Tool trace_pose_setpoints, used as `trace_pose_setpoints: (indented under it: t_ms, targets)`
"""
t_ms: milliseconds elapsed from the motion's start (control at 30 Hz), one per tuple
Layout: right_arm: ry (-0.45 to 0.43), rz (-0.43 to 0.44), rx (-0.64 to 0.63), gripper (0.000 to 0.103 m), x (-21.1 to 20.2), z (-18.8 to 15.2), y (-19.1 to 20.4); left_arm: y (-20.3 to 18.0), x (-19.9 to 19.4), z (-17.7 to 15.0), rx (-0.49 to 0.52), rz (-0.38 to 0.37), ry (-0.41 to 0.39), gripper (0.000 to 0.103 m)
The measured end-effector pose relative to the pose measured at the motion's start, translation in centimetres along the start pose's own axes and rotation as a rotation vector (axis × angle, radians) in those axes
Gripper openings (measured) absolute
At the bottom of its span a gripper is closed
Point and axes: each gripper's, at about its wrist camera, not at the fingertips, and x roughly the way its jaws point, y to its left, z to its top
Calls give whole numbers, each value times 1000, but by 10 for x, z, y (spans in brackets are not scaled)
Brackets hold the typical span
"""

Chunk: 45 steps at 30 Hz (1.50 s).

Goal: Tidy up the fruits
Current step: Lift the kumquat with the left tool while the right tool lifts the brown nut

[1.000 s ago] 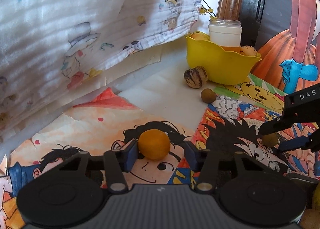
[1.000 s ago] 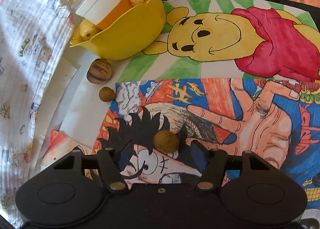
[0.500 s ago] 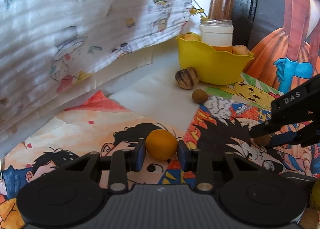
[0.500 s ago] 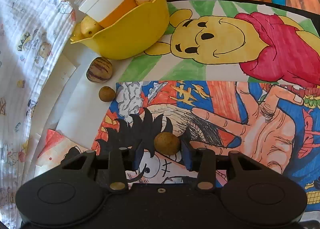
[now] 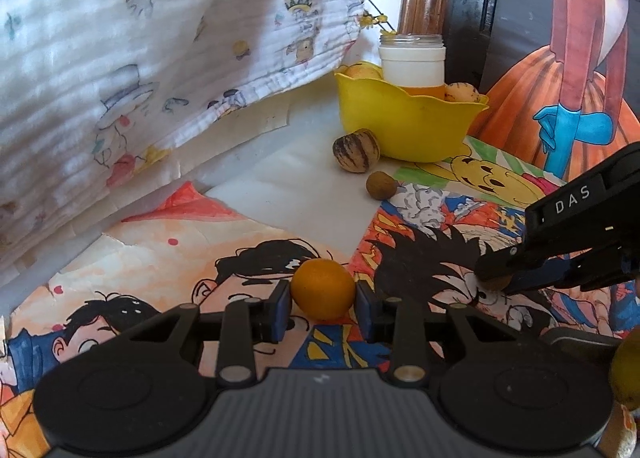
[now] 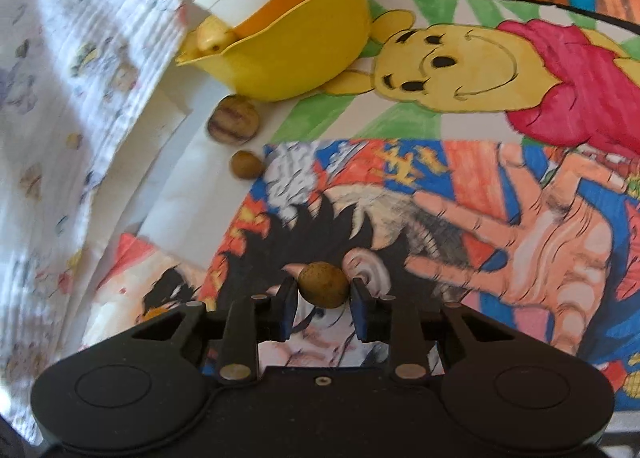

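Observation:
My left gripper [image 5: 322,304] is shut on a small orange fruit [image 5: 322,288] that rests on the cartoon-printed table cover. My right gripper [image 6: 323,294] is shut on a small brown fruit [image 6: 323,284]; from the left wrist view the right gripper [image 5: 494,281] shows at the right, its tips clamping that brown fruit [image 5: 494,282]. A yellow bowl [image 5: 404,126] stands at the back with pale fruits and a white-lidded jar [image 5: 412,64] in it. A striped fruit [image 5: 356,150] and a second brown fruit [image 5: 381,185] lie in front of the bowl.
A white printed cloth [image 5: 140,58] hangs along the left and reaches near the bowl. A painted picture of a figure in an orange dress [image 5: 568,70] stands behind the table at the right. A yellowish fruit [image 5: 626,370] sits at the lower right edge.
Both grippers' jaws have narrowed onto their fruits: the left onto the orange fruit, the right onto the brown one. Neither hand has shifted much.

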Motion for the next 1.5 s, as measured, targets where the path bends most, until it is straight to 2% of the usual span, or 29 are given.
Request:
trace_pose_setpoints:
  t_ms: [267,533,800,1267,1500]
  targets:
    - [-10,68,-48,30,-30,-19,11,-5,-27,-2,6,-22,-17,37]
    - [-71,99,-104,30,-69,-45,13,-11,-54,-6,-1,-52,-28,37]
    - [-134,173,-176,30,-106,-83,10,-18,-85,-15,-6,-83,-40,37]
    - [-272,183,-273,30,-163,-147,-5,-29,-140,-37,-7,-141,-68,37]
    - [-300,185,-296,30,-184,-179,-14,-38,-165,-54,4,-182,-62,37]
